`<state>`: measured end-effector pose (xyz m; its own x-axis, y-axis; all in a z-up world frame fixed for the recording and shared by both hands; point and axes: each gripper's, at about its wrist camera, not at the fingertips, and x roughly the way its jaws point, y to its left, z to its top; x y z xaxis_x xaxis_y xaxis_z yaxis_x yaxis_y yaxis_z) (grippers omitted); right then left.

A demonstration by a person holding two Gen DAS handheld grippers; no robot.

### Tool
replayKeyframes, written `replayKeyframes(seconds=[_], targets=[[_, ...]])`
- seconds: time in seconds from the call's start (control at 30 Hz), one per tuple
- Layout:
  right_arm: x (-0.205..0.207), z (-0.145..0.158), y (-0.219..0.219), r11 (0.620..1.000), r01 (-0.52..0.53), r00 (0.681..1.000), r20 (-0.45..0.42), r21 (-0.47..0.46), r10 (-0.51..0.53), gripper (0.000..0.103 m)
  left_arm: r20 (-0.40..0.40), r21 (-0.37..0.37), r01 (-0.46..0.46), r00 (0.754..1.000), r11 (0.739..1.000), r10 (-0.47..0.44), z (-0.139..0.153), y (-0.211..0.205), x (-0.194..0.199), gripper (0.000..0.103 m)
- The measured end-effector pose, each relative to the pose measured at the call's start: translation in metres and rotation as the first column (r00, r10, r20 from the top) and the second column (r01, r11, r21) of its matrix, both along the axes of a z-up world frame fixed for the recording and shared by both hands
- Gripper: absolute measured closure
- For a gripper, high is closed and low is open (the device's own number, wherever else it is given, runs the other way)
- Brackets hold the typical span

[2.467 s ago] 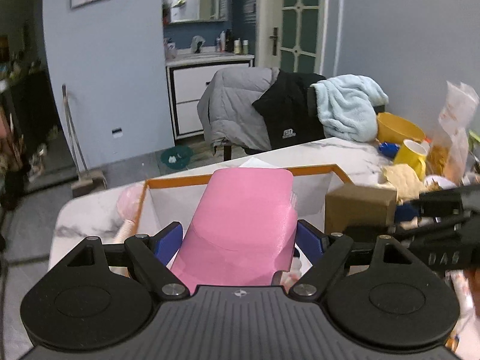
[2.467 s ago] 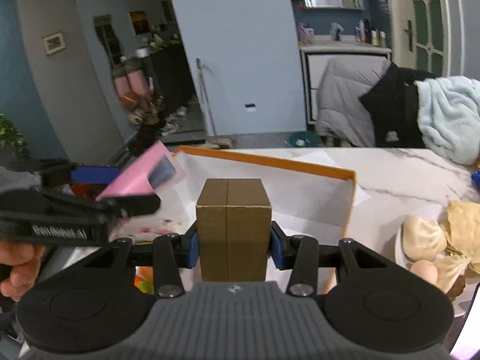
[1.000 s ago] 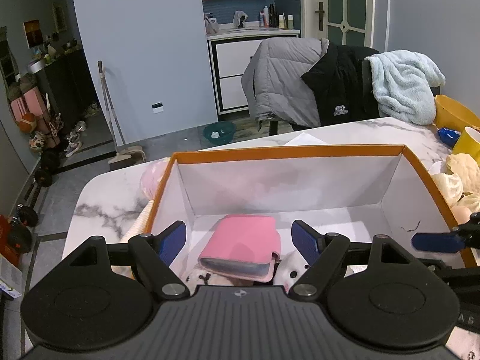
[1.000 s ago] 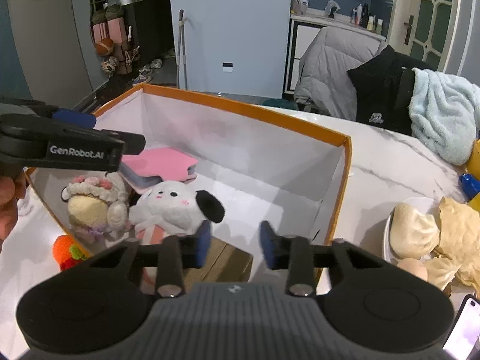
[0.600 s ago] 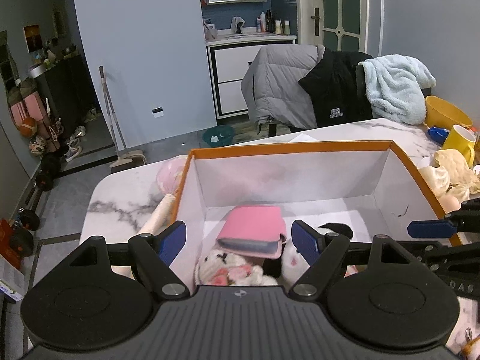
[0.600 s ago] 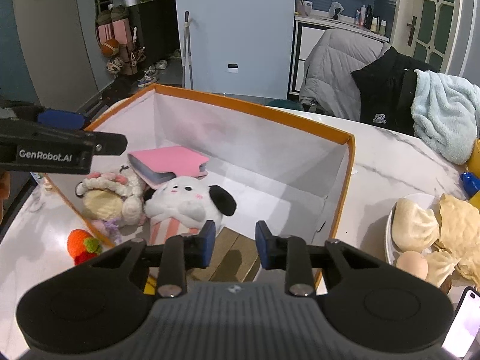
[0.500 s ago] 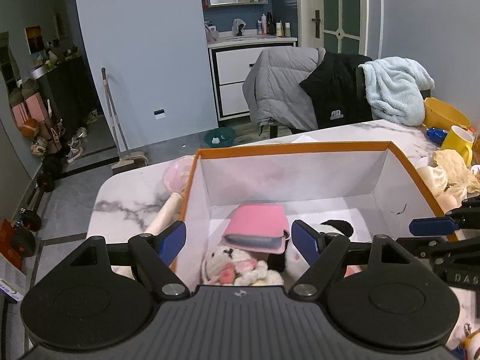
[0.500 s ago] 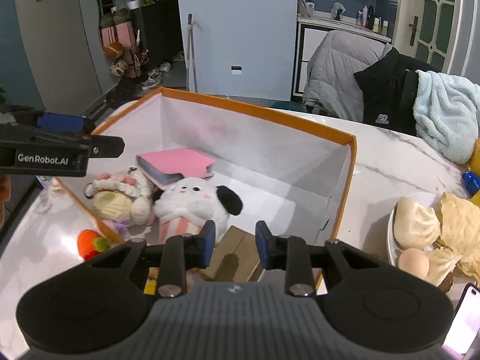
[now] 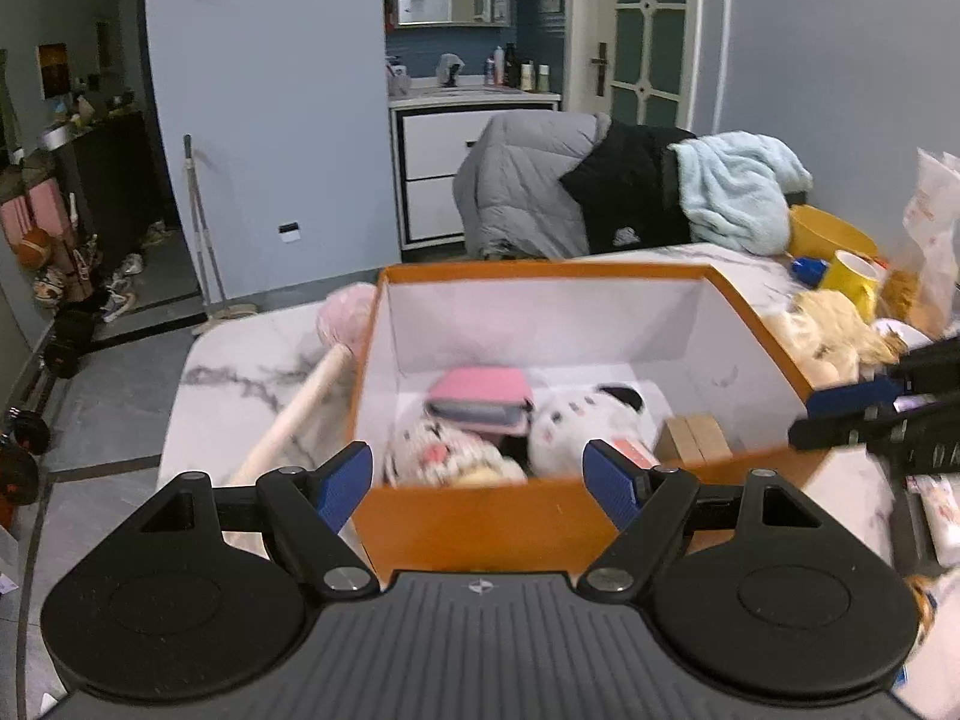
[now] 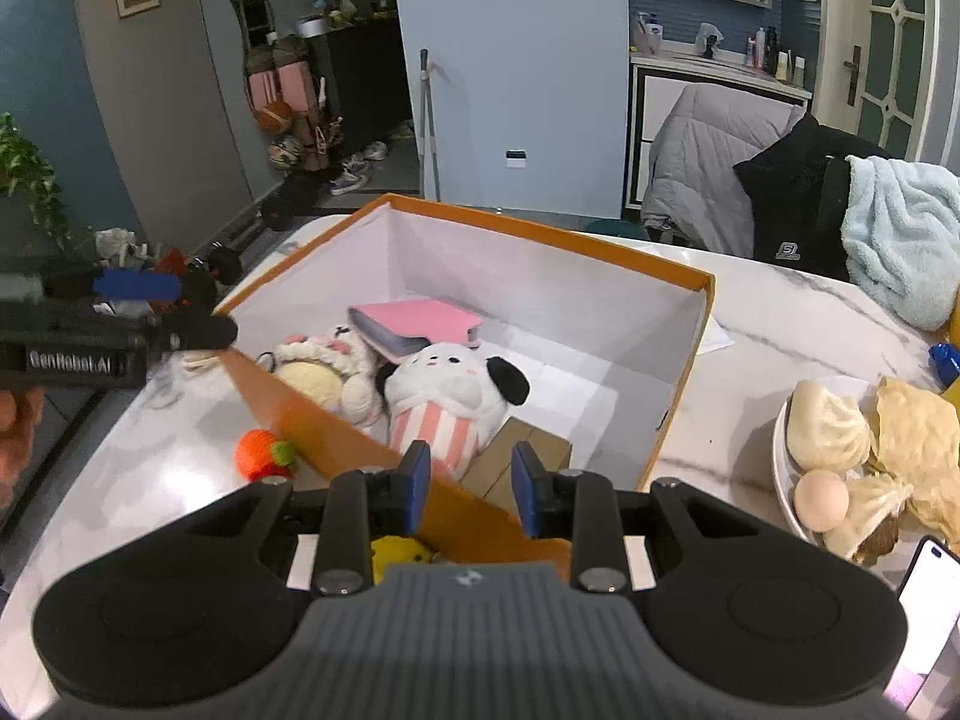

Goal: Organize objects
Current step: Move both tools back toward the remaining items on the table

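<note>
An orange box with white inside [image 9: 480, 516] [image 10: 690, 282] stands on the marble table. In it lie a pink wallet [image 9: 480, 387] [image 10: 420, 318], a white plush with a black ear [image 9: 582, 426] [image 10: 450, 387], a cream plush [image 9: 444, 459] [image 10: 327, 372] and a brown box [image 9: 693, 438] [image 10: 528, 450]. My left gripper [image 9: 480, 483] is open and empty, in front of the box's near wall. My right gripper [image 10: 471, 477] is open and empty, above the box's near rim. An orange knitted toy [image 10: 258, 455] and a yellow toy [image 10: 399, 552] lie outside the box.
A pink-headed wooden massage stick [image 9: 312, 384] lies left of the box. A plate of buns and an egg [image 10: 840, 450], a phone [image 10: 927, 570], a yellow mug [image 9: 852, 276] and a yellow bowl [image 9: 828, 234] are on the right. Jackets and a towel hang on a chair behind [image 10: 780, 204].
Both grippers have pulled back from the box, so its near wall now shows. Earlier the left let go of the pink wallet and the right let go of the brown box inside it.
</note>
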<state>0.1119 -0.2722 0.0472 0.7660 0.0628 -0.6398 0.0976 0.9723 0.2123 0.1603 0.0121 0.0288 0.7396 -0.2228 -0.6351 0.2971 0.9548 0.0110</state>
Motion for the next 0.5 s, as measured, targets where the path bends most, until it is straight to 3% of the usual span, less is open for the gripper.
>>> replayKeyframes(seconds=[0.3, 0.5], targets=[[-0.023, -0.001, 0.004, 1.0, -0.009, 1.0, 0.009, 0.014, 0.009, 0.071, -0.055, 0.007, 0.054, 0.997, 0.999, -0.053, -0.027, -0.005, -0.024, 0.011], [-0.028, -0.005, 0.011, 0.999, -0.043, 0.999, 0.001, 0.0, 0.043, 0.071, -0.102, -0.036, 0.076, 0.992, 0.996, -0.079, -0.045, -0.008, -0.037, 0.011]])
